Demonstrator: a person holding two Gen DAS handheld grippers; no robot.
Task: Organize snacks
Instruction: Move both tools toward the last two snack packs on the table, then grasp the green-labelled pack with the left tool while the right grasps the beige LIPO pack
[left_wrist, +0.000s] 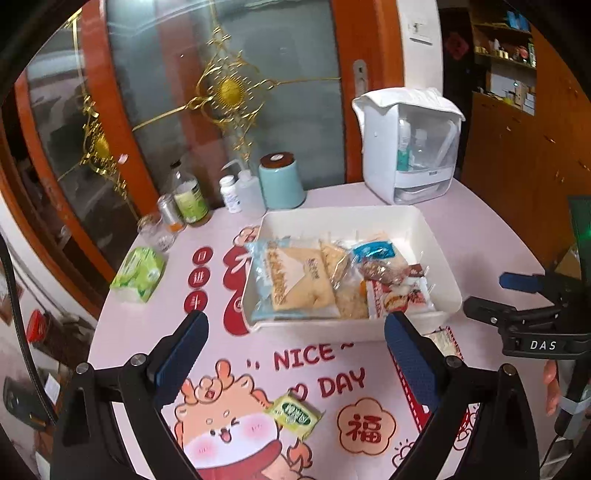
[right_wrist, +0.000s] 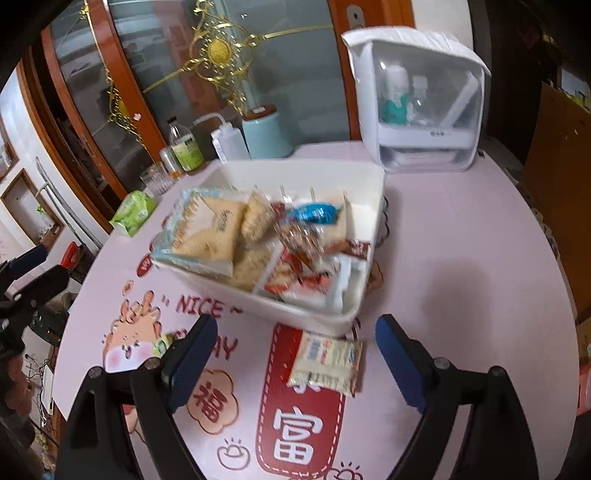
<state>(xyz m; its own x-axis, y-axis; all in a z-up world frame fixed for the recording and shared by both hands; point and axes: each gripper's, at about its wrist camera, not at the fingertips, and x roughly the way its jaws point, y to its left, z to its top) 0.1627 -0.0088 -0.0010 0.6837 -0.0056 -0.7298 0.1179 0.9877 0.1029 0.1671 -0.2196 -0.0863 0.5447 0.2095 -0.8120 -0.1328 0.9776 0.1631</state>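
The left gripper (left_wrist: 295, 354) and right gripper (right_wrist: 295, 358) both hover with jaws apart and nothing between them. A white tray (left_wrist: 441, 236) mid-tabletop holds snack packets; 1 cream packet (right_wrist: 327, 360) lies just beside its near wall, 1 green packet (left_wrist: 294, 414) nearer the front edge.

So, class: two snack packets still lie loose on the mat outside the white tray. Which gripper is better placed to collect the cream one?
Right. The cream packet lies just ahead of the open right gripper, between its fingers; the left gripper faces the green packet.
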